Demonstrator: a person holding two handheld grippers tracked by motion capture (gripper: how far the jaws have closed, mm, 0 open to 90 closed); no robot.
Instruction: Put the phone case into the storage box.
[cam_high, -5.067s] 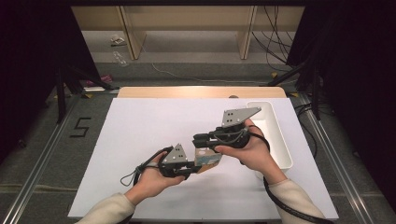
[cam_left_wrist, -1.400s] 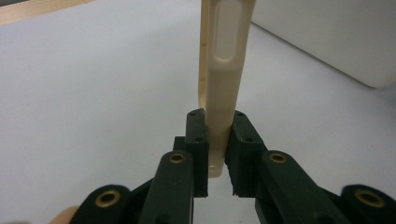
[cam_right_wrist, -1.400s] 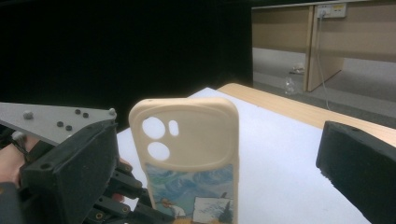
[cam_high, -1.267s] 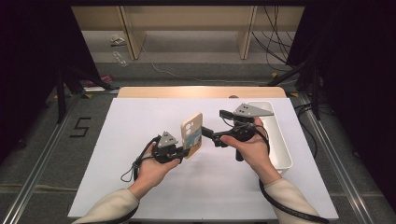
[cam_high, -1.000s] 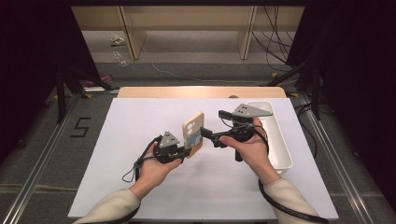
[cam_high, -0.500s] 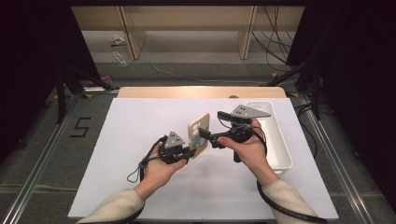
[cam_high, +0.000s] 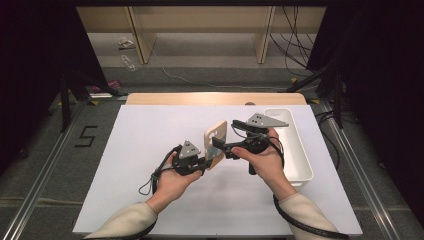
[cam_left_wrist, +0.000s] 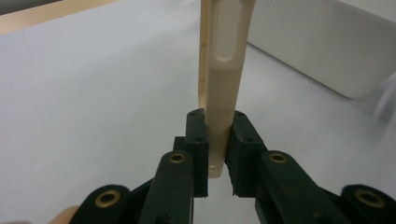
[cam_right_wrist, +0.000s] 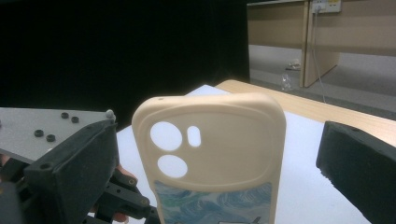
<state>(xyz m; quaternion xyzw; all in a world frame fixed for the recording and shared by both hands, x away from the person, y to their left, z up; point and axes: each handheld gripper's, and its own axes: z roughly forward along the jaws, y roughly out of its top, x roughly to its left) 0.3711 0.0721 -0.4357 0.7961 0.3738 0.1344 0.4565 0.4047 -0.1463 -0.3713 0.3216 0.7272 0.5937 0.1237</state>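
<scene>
The phone case was clamped upright by its lower end in the left gripper. The right gripper was held at its 3 o'clock, jaws spread wide around it, not pinching. A white bin was sat further out at 3 o'clock.

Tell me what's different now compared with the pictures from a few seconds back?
The phone case lay low between both hands over the table; now it stands upright, lifted and clamped at its lower edge by the left gripper. The right gripper has drawn level beside it, its fingers apart around the case. The white tray and the white mat stayed put.
</scene>
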